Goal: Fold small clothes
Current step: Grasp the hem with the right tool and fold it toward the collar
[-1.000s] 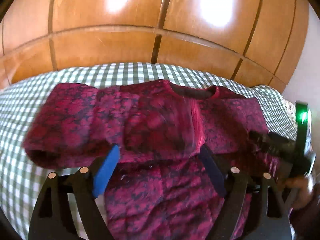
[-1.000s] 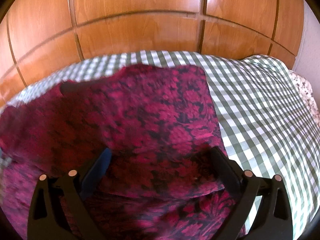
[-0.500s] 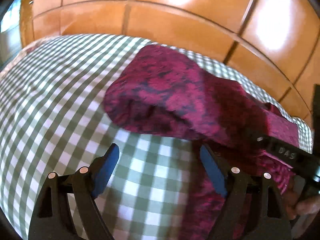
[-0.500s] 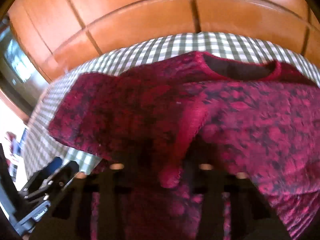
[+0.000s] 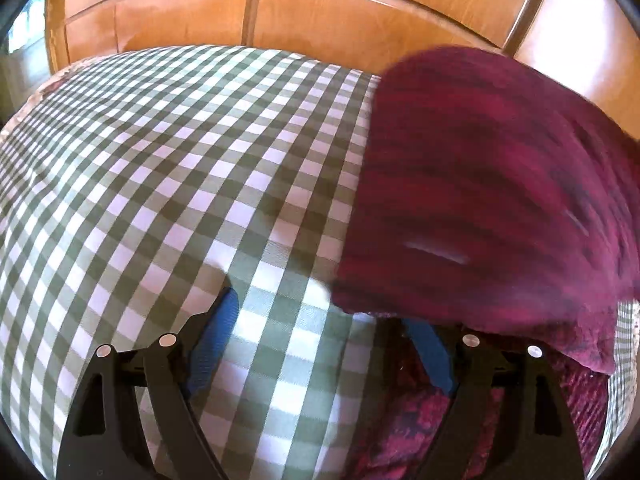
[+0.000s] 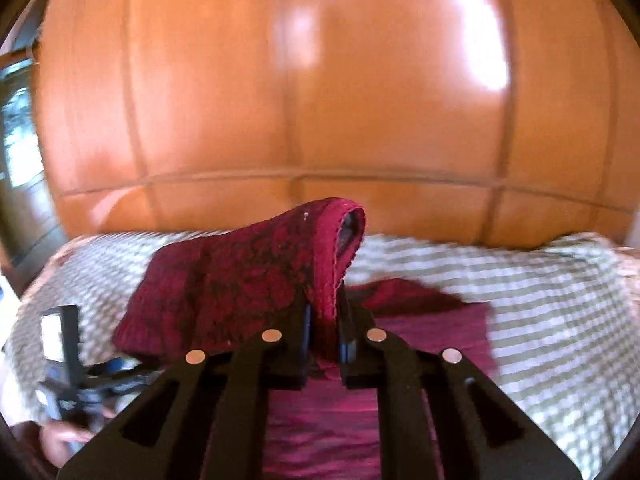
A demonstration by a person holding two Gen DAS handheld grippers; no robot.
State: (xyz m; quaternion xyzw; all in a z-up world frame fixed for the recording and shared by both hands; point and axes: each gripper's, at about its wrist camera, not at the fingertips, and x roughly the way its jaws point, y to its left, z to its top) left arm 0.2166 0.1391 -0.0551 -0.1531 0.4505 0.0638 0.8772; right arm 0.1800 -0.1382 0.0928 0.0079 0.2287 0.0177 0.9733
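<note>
The right gripper (image 6: pixel 325 330) has its two black fingers drawn close together, pinching a fold of the dark red patterned garment (image 6: pixel 240 280) between the blue pads; the ribbed edge of the cloth runs straight down into the narrow gap. From that pinch the fabric rises into a peak, with an open ribbed hem or neck opening at the top, and drapes down to the left, lifted clear of the bed there. More of the same red cloth lies flat on the green and white checked bedcover (image 6: pixel 560 300) below and just right of the fingers. At the lower left edge of the right wrist view part of the left gripper (image 6: pixel 68 364) and the hand holding it show, blurred. In the left wrist view the left gripper (image 5: pixel 320 348) stands wide apart and grips nothing, its blue pads hovering over bare checked bedcover (image 5: pixel 160 180). The garment (image 5: pixel 480 200) fills the right side of that view as a blurred, raised mass that overhangs the right-hand finger, while a lower layer lies on the cover beneath it. Behind the bed stands a glossy orange wooden panelled wall (image 6: pixel 320 80)
</note>
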